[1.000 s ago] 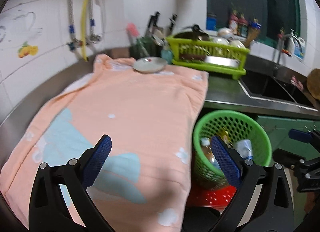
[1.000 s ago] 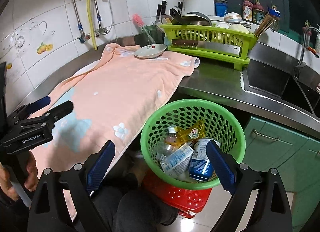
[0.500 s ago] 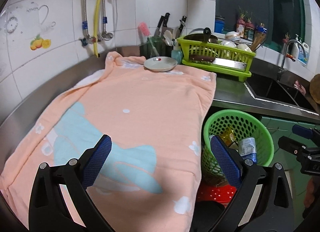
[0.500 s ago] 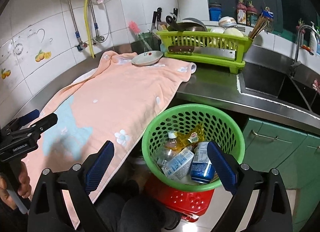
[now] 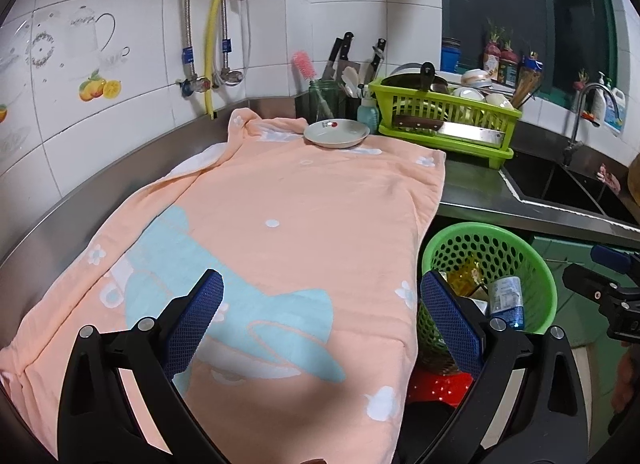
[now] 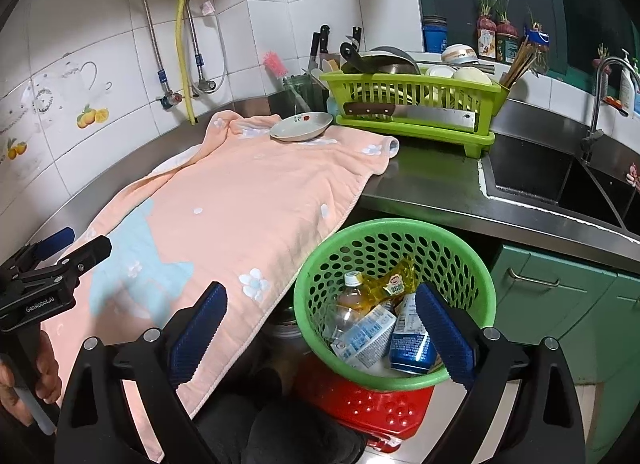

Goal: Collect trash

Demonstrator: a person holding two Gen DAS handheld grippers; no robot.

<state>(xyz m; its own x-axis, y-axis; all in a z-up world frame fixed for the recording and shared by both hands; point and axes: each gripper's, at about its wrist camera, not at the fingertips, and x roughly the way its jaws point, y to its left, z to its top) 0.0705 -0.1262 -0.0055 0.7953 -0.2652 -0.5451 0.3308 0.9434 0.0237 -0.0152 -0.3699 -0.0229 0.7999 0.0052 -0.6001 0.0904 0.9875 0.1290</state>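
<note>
At nine o'clock in the right wrist view the left gripper (image 6: pixel 60 246) hovers over the peach towel (image 6: pixel 248 199), its jaws spread and holding nothing; toward twelve a white plate (image 6: pixel 301 126) sits on the towel's far end, just beside the green dish rack (image 6: pixel 412 99); at five o'clock the green basket (image 6: pixel 394 229) holds a bottle (image 6: pixel 352 296), a carton (image 6: pixel 366 338) and a can (image 6: pixel 412 344); the right gripper (image 6: pixel 320 328) hangs above it, jaws wide apart, empty.

Both grippers have black frames, silver screws, blue textured pads (image 6: pixel 198 328); one reads "GenRobot.AI".
</note>
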